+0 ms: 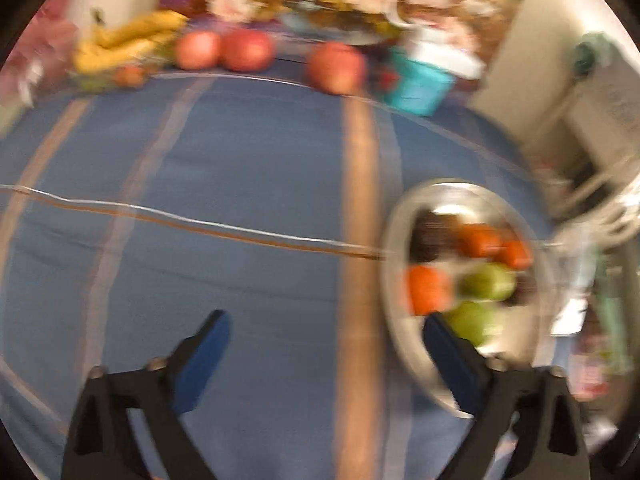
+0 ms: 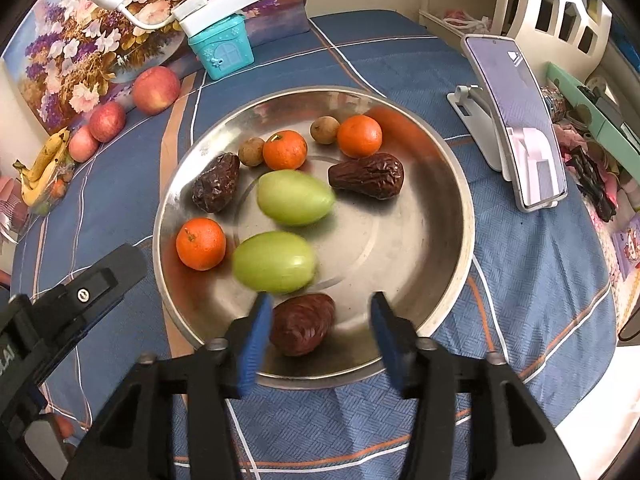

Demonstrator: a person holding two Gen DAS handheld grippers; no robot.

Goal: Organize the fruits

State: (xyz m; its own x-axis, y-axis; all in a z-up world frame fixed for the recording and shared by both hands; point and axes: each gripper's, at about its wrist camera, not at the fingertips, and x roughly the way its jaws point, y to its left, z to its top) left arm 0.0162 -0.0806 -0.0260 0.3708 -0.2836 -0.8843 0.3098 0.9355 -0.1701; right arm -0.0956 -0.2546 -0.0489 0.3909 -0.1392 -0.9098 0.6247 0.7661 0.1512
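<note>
A round steel plate (image 2: 448, 184) lies on the blue cloth and holds three oranges (image 2: 201, 243), two green fruits (image 2: 274, 262), three brown dates (image 2: 372, 176) and two small brown fruits (image 2: 251, 152). My right gripper (image 2: 318, 320) is open above the plate's near rim, with a date (image 2: 304, 322) between its fingers, untouched as far as I can tell. My left gripper (image 1: 326, 340) is open and empty over the cloth, left of the plate (image 1: 394, 300). The left wrist view is blurred. Three apples (image 1: 244, 50) and bananas (image 1: 120, 42) lie at the table's far edge.
A teal house-shaped box (image 2: 224, 46) with a white power strip (image 2: 218, 6) on it stands behind the plate. A phone on a white stand (image 2: 516, 120) is at the right. A flower painting (image 2: 100, 36) leans at the back. Clutter lies along the right edge.
</note>
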